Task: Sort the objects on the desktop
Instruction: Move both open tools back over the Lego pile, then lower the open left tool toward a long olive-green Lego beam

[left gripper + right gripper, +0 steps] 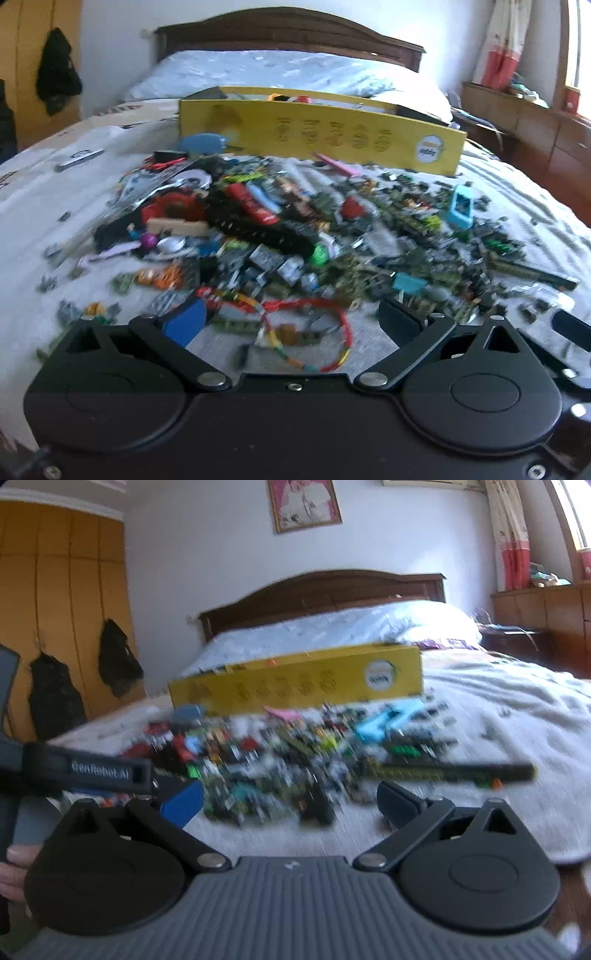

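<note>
Left wrist view: a pile of small mixed objects lies spread on the bed, in front of a yellow box that stands open-topped toward the headboard
Right wrist view: same pile seen lower and blurred; a long dark strip lies along its near right edge
Left gripper: jaws wide apart, nothing between them; a red beaded loop lies on the sheet just ahead
Right gripper: jaws wide apart, empty, short of the pile's near edge
Pile contents: mostly tiny dark and green parts, plus a red tube, a light blue case, a wooden piece, a teal block
Handling, judged: parts look light and stiff, apt to skid or sink on soft bedding; the loop is limp, best pinched across its cord
Hold points, judged: tube across its middle; case by its long sides; strip near its centre to keep it from tipping
Risk, judged: crowding means neighbours may be dragged along
Box contents: hidden by its wall, apart from a few coloured tops
</note>
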